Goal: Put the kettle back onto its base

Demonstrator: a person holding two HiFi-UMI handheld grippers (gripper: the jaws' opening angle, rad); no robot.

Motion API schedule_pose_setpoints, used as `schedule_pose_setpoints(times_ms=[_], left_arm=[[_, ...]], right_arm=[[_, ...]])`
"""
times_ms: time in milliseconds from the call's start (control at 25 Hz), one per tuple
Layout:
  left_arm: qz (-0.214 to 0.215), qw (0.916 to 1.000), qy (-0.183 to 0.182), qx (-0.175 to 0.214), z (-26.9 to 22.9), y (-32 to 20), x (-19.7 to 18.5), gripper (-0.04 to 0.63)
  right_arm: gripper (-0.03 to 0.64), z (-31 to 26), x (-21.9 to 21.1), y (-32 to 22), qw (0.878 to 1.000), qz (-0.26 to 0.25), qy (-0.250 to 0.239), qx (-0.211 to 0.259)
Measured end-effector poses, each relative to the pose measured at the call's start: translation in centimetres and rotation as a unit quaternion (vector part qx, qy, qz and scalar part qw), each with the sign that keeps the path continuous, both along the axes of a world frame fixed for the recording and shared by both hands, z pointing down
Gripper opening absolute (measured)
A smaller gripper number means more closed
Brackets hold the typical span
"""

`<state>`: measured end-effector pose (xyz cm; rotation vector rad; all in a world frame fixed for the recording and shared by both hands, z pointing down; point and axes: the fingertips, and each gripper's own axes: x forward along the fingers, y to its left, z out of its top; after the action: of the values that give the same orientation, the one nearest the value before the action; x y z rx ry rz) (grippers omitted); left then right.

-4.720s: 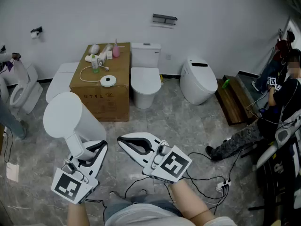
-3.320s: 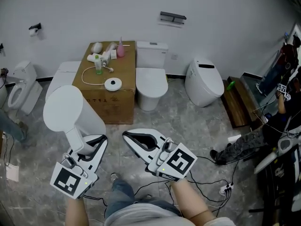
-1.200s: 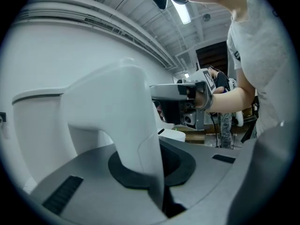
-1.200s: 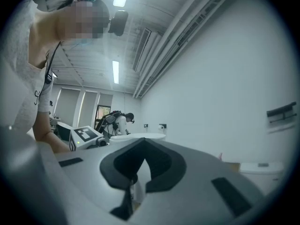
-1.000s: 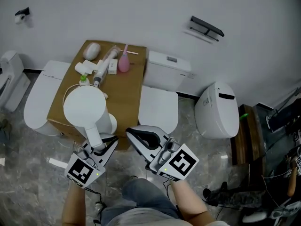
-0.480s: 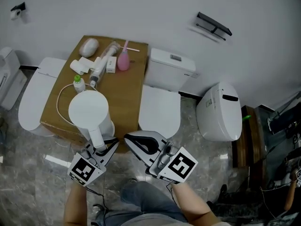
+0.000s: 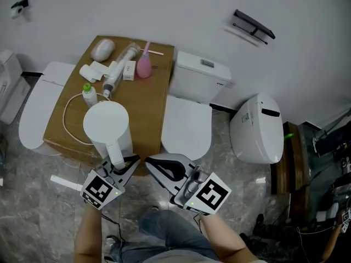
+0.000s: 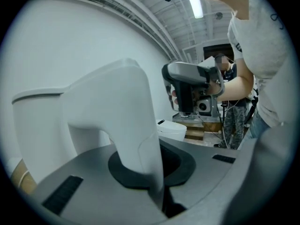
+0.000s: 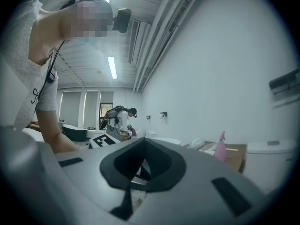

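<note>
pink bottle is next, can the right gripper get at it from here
Probably yes: the right gripper, shut and empty, has only bare box between it and the pink bottle.

Box top [image 7: 151, 106] bare at right — green-capped bottle [image 7: 87, 95], cord [image 7: 65, 119] crowd left.

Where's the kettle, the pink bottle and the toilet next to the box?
kettle [image 7: 106, 122], head view, on its round white lid.
pink bottle [image 7: 143, 68], head view, on its round body.
toilet [image 7: 186, 126], head view, on its closed seat lid.
</note>
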<state>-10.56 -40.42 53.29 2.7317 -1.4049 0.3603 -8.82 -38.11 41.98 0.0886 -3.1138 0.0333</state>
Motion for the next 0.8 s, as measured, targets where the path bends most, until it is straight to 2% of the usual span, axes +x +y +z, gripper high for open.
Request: schedule_pose_setpoints(times_ms=[160,400,440,560,800], left_arm=[[0.011,0.9998,-0.015,-0.003,1.1,0.3,0.6,0.017],[0.034,0.9993,-0.017,-0.008,1.3,0.8,0.8,0.020],[0.042,0.9990,-0.015,-0.009,1.2,1.0,0.9,0.029],[0.057,0.9983,-0.009,-0.013,0.8,1.7,0.6,0.113],[0.040,0.9988,0.001,0.027,-1.5,3.3,-2.0,0.137]], right_arm=[[0.008,0.1,0.0,-0.1,1.000,0.003,0.002,0.001],[0.008,-0.2,-0.3,0.5,1.000,0.002,0.000,-0.001],[0.008,-0.4,-0.5,0.6,1.000,0.000,0.000,0.000],[0.008,-0.7,-0.7,1.3,1.000,-0.005,0.000,0.004],[0.008,-1.4,-1.0,2.3,1.000,-0.006,-0.002,0.005]])
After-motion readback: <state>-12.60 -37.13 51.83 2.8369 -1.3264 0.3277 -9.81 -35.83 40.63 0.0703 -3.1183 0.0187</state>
